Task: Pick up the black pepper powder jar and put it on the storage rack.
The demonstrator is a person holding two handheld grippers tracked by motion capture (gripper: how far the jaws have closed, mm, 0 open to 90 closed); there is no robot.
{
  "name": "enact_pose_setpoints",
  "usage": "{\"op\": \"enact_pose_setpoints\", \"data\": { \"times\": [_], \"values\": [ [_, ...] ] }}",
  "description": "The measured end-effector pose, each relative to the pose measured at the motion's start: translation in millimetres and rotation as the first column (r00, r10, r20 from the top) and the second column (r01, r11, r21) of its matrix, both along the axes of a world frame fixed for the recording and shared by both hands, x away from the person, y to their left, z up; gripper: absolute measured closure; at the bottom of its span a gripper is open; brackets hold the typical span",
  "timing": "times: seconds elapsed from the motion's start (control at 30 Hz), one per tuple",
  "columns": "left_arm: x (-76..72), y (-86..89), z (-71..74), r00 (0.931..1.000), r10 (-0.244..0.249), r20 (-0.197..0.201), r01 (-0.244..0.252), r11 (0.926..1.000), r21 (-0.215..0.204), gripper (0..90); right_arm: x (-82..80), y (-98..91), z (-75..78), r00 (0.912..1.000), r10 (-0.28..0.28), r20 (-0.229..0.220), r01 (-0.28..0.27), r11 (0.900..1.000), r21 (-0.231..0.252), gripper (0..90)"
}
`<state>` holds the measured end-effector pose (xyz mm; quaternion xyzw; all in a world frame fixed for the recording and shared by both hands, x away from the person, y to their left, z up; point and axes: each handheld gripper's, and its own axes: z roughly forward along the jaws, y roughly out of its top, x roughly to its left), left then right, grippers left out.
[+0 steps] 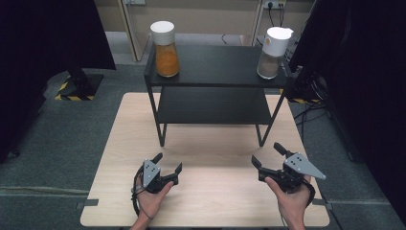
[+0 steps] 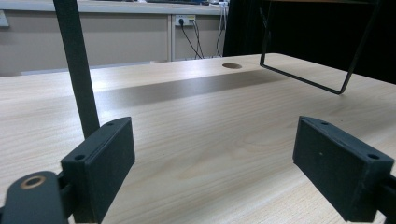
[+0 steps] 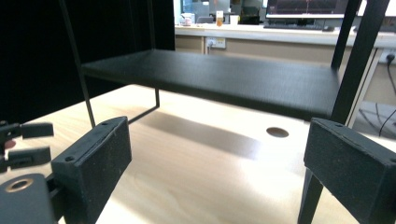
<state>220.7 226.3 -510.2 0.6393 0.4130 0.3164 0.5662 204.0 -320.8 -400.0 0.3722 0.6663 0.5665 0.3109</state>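
Ahead of my left gripper (image 1: 165, 167) and my right gripper (image 1: 269, 155), both with jaws apart and nothing between them, the wooden table (image 1: 210, 201) lies bare up to the black shelf rack (image 1: 210, 64). The rack's thin legs (image 1: 162, 132) block each side, but between them I have open room under the lower shelf (image 3: 215, 79). On the top shelf, an orange jar (image 1: 166, 43) and a brown jar (image 1: 271, 48) take the corners, with free space between.
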Motion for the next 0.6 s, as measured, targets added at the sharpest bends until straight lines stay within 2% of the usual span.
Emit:
{"op": "enact_pose_setpoints", "data": {
  "times": [0.2,0.47,0.6],
  "values": [
    [0.1,0.0,0.0,1.0,-0.001,0.0,0.001,1.0,0.0,12.3,-5.6,-3.8,-25.3,0.9987,-0.009,-0.05,0.009,1.0,0.002,7.5],
    [0.1,0.1,0.0,1.0,-0.001,0.0,0.001,1.0,0.0,12.3,-10.9,-4.5,-60.1,0.9909,-0.026,-0.132,0.026,0.9996,-0.007,7.5],
    [0.2,0.3,0.0,1.0,-0.002,-0.001,0.002,1.0,-0.001,12.3,-11.8,-4.6,-73.1,0.9885,-0.037,-0.146,0.034,0.9992,-0.02,7.5]
  ]
}}
